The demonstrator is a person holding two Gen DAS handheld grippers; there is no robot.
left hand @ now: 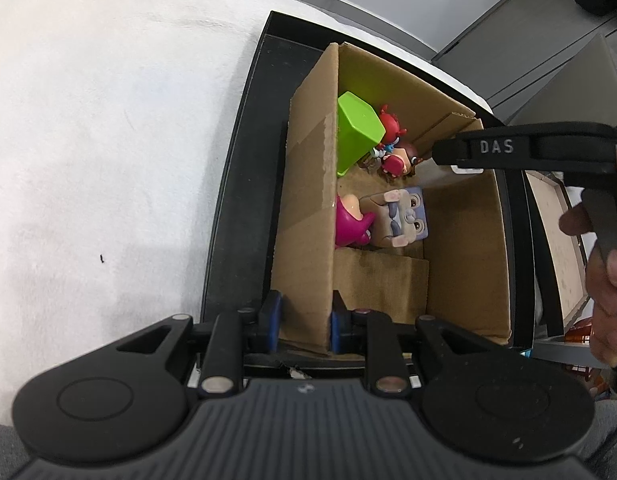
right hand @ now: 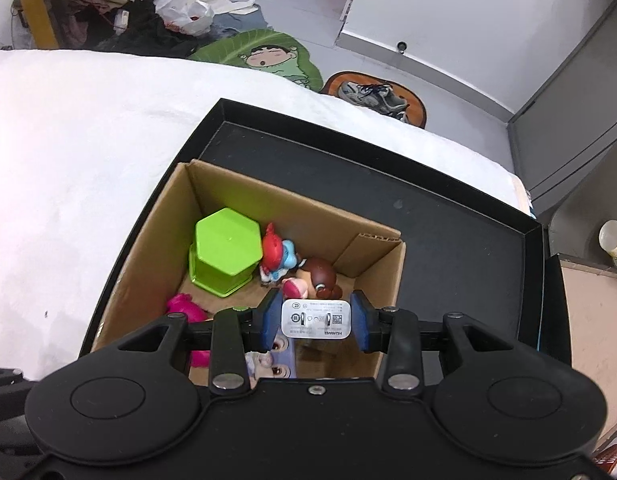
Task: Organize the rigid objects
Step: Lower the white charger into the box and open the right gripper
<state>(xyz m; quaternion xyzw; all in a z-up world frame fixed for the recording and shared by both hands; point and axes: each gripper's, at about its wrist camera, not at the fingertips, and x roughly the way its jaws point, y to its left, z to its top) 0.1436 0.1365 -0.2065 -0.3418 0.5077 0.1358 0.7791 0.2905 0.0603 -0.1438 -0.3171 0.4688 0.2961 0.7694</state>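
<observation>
An open cardboard box [left hand: 308, 208] [right hand: 380, 276] stands in a black tray [right hand: 448, 208] [left hand: 236, 184]. In it lie a green hexagonal container [right hand: 226, 246] [left hand: 358, 130], a red-and-blue figurine [right hand: 276, 254], a brown-haired doll [right hand: 320, 274] [left hand: 400, 160], a magenta toy [left hand: 350, 222] [right hand: 184, 308] and a lilac block figure [left hand: 404, 216]. My left gripper [left hand: 304, 320] is shut on the box's near wall. My right gripper [right hand: 316, 322] is shut on a white phone charger [right hand: 316, 318] held over the box; its arm [left hand: 528, 148] shows in the left wrist view.
The tray rests on a white cloth-covered surface [right hand: 68, 160] [left hand: 108, 120]. A second shallow box [right hand: 588, 320] sits right of the tray. Beyond the edge are a shoe [right hand: 376, 94], a green cartoon mat [right hand: 264, 54] and clutter on the floor.
</observation>
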